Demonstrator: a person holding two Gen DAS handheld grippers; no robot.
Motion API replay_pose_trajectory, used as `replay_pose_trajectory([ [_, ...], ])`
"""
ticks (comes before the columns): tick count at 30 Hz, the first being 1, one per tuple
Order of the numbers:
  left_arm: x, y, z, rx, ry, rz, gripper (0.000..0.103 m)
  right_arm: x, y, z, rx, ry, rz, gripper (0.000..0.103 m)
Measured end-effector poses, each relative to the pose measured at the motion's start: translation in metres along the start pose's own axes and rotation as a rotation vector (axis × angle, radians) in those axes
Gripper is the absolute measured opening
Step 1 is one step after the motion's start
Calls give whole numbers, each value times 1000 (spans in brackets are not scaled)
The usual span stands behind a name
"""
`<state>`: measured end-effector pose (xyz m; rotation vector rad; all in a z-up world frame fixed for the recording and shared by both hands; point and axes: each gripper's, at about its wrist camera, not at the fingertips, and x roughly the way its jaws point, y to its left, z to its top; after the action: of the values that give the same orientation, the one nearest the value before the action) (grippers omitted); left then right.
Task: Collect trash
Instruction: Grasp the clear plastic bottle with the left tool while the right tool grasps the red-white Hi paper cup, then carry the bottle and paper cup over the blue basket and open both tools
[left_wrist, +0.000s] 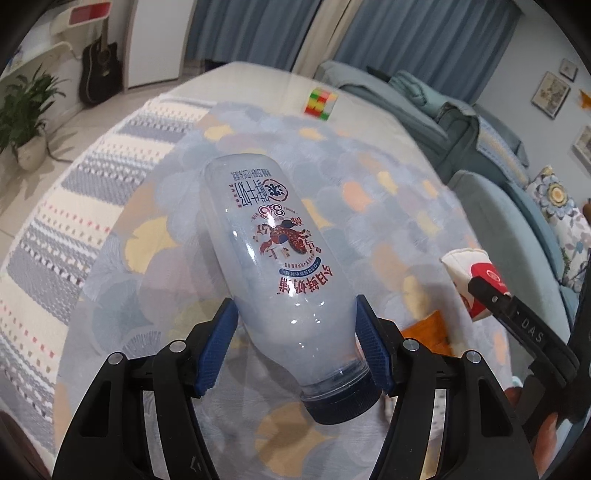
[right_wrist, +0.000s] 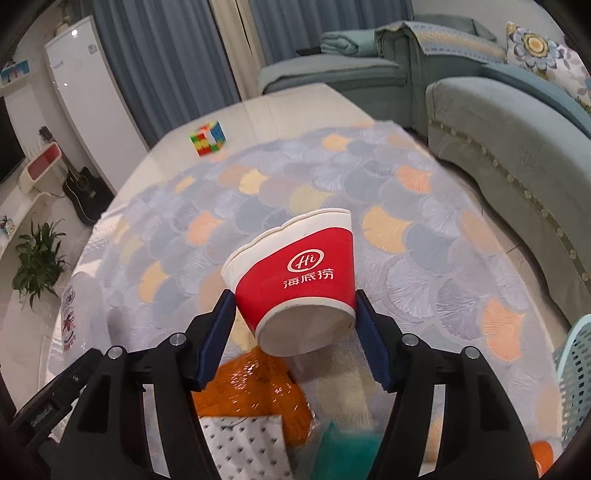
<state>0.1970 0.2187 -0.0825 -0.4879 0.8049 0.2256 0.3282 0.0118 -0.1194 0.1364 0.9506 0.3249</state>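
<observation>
My left gripper (left_wrist: 295, 328) is shut on an empty clear plastic milk bottle (left_wrist: 273, 266) with a dark blue cap, held above the glass table with its cap toward the camera. My right gripper (right_wrist: 295, 325) is shut on a squashed red and white paper cup (right_wrist: 295, 273), base toward the camera, held above the table. The cup and right gripper also show in the left wrist view (left_wrist: 472, 280) at the right. The bottle shows at the left edge of the right wrist view (right_wrist: 75, 310).
A Rubik's cube (right_wrist: 207, 138) sits at the far end of the table (right_wrist: 258, 110). An orange wrapper (right_wrist: 258, 391), a dotted white packet (right_wrist: 240, 443) and a teal item lie below the right gripper. A light blue perforated basket (right_wrist: 574, 365) is at the right. Sofas stand beyond.
</observation>
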Motion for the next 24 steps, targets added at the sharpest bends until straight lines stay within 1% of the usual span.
replay_pose_trajectory([
  [5,-32,-23,5,49,-87,-64,62,-40,-4,2,11,-73,21,60],
  [7,-48,-39,5,73,-118,-109,62,-60,-9,1,1,-112,34,60],
  [8,-56,-48,5,82,-127,-134,62,-68,-12,0,-5,-126,33,60],
  [11,-76,-76,2,124,-145,-198,62,-102,-23,-4,-42,-184,-7,60],
  [14,-93,-104,-8,168,-147,-269,62,-135,-40,-9,-41,-227,-39,60],
  [17,-105,-129,-18,197,-142,-324,62,-162,-61,-12,-19,-256,-58,60],
  [22,-113,-176,-40,243,-116,-403,62,-211,-105,-23,11,-308,-134,60],
  [24,-113,-195,-50,264,-98,-433,62,-231,-126,-31,22,-325,-184,60],
])
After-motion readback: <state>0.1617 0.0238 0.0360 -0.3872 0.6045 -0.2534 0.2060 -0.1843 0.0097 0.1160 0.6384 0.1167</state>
